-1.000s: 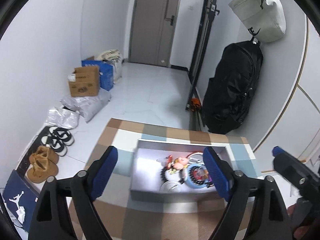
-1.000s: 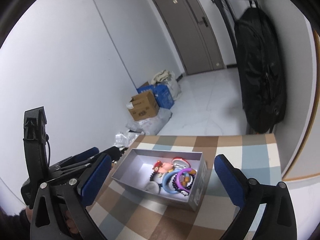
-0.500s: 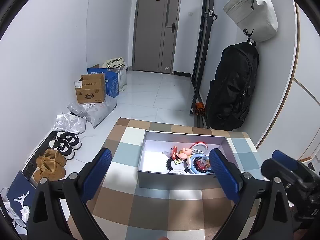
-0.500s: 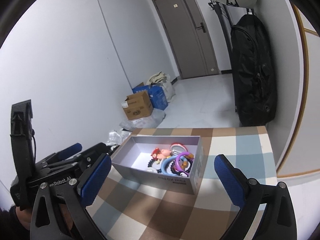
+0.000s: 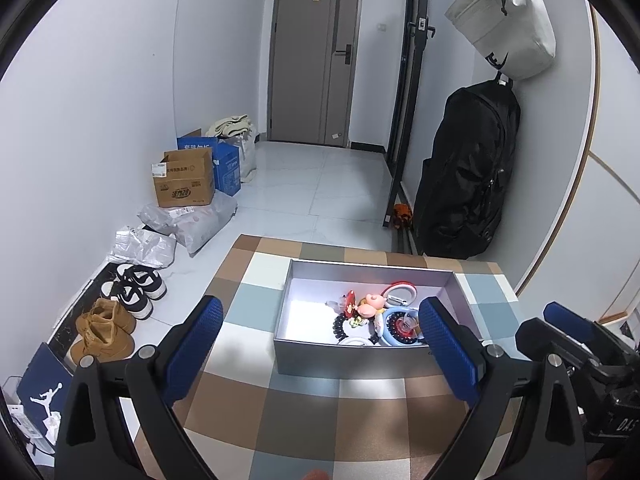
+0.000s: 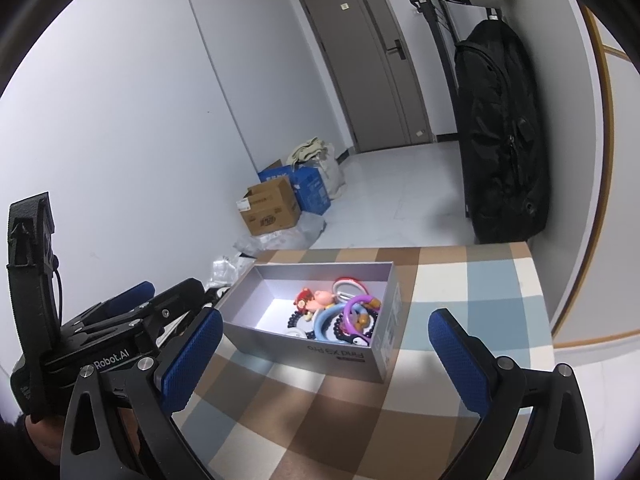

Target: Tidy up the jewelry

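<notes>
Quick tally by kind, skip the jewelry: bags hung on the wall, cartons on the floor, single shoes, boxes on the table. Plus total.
Hung bags: 2 (black backpack, pale bag)
Floor cartons: 2 (brown carton, blue carton)
Shoes: 4 (tan boots, black-and-white sneakers)
Boxes on table: 1 (grey box)
Total: 9

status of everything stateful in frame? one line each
left gripper: open, nothing between the fingers
right gripper: open, nothing between the fingers
grey box: lidless, upright on the checkered table
jewelry: piled at the box's right end
door: closed
cardboard carton: flaps open
black bag: hanging on the wall
</notes>
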`<state>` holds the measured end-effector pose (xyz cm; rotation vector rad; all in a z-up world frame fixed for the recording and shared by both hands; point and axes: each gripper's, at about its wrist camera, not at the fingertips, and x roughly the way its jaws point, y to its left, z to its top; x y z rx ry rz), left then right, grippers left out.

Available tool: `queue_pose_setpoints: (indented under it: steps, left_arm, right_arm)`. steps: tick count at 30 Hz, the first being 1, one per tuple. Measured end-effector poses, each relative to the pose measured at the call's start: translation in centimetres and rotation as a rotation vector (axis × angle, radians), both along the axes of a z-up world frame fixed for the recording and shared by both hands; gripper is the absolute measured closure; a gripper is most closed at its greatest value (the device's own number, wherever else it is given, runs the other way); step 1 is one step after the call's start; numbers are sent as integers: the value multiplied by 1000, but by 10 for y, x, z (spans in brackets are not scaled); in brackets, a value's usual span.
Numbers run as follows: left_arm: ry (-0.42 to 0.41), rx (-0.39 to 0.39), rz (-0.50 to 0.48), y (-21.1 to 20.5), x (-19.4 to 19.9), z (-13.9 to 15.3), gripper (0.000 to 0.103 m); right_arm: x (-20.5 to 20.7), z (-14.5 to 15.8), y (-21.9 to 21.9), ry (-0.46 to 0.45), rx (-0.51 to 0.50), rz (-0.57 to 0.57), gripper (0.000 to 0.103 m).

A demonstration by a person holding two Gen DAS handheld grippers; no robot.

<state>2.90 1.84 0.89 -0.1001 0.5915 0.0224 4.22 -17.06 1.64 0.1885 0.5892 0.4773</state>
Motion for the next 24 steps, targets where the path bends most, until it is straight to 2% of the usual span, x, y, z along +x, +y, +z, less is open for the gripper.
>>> queue_pose_setpoints:
  steps: [10, 24]
  left_arm:
    - [40, -3, -3, -5, 3, -7, 7]
    - [33, 2, -16, -8, 5, -7, 7]
  right_arm:
    - [3, -1, -1, 29, 12, 8, 0]
    - [9, -5, -3, 58, 27, -7, 0]
